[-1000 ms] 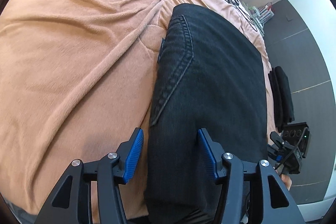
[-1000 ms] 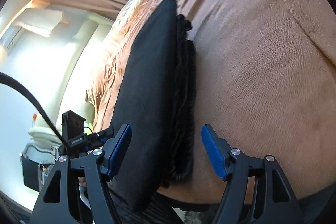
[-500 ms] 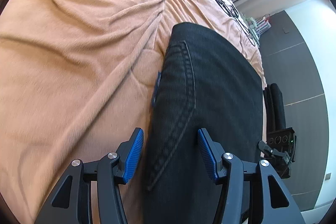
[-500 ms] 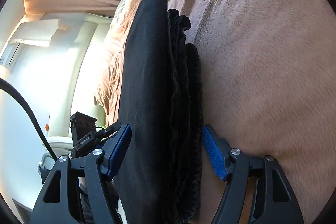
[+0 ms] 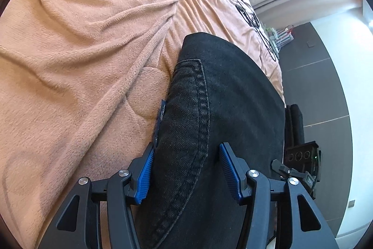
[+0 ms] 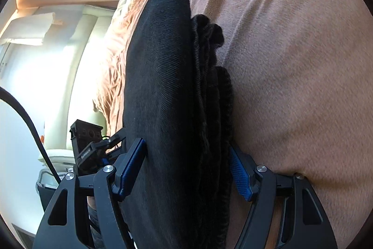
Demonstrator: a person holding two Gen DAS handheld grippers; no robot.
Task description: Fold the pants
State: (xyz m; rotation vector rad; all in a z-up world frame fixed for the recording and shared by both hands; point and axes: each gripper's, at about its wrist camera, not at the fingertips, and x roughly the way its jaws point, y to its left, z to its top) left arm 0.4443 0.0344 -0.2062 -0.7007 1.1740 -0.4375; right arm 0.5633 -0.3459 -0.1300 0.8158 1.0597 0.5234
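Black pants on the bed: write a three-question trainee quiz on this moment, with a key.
1. True or false: the folded black pants lie on a peach blanket.
2. What does the right gripper straddle? A) a pillow B) the stacked edge of the pants C) bare blanket
3. Which stitched feature of the pants runs between the left gripper's jaws?

Key: 1 true; 2 B; 3 the back pocket seam.

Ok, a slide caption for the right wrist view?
Right gripper straddling the folded black pants edge-on, blue fingers at either side, on the tan blanket.
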